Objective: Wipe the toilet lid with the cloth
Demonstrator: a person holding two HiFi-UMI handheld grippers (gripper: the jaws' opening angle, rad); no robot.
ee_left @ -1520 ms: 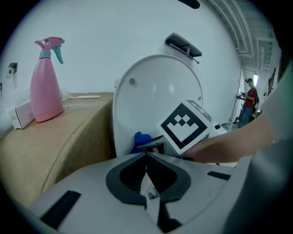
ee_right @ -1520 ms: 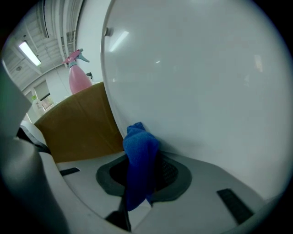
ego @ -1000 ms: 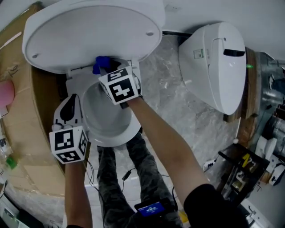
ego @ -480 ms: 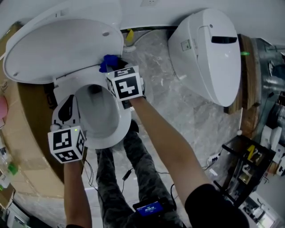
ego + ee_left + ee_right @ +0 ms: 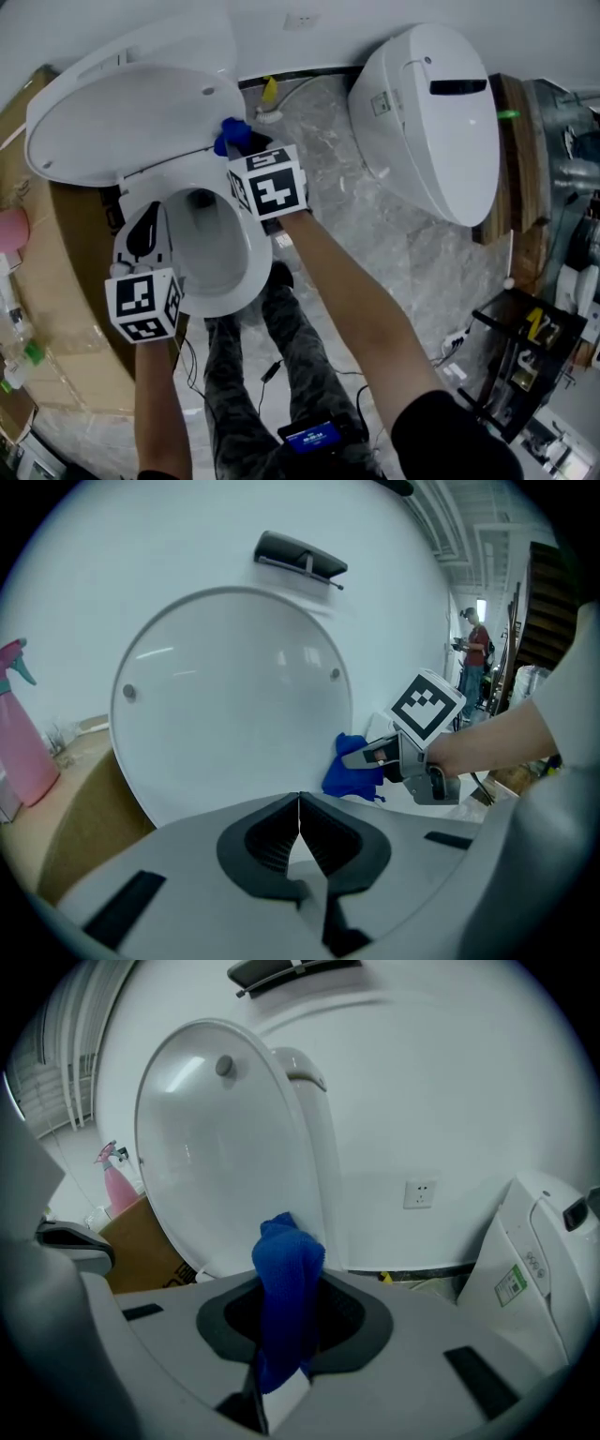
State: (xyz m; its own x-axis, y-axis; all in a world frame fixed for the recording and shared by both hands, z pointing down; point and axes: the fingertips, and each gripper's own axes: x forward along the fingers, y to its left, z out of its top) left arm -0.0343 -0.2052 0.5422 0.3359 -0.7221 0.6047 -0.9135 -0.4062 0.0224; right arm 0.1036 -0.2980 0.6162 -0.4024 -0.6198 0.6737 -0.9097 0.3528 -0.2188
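White wall, marbled floor (image 5: 375,216). The right tongs (image 5: 281,1349) pinch the blue cloth (image 5: 287,1269), with the raised toilet lid (image 5: 225,1157) just ahead of them. The left tongs (image 5: 299,819) are closed and empty, facing the same lid. Wiping looks barely begun. Next, the cloth should be pressed flat against the lid and swept upward.

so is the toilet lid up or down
Up. The toilet lid stands raised, leaning back, with the bowl open below it.

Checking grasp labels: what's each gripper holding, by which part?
Right gripper clamps the blue cloth, bunched between its jaws, one end poking out past them. Left gripper: shut, empty.
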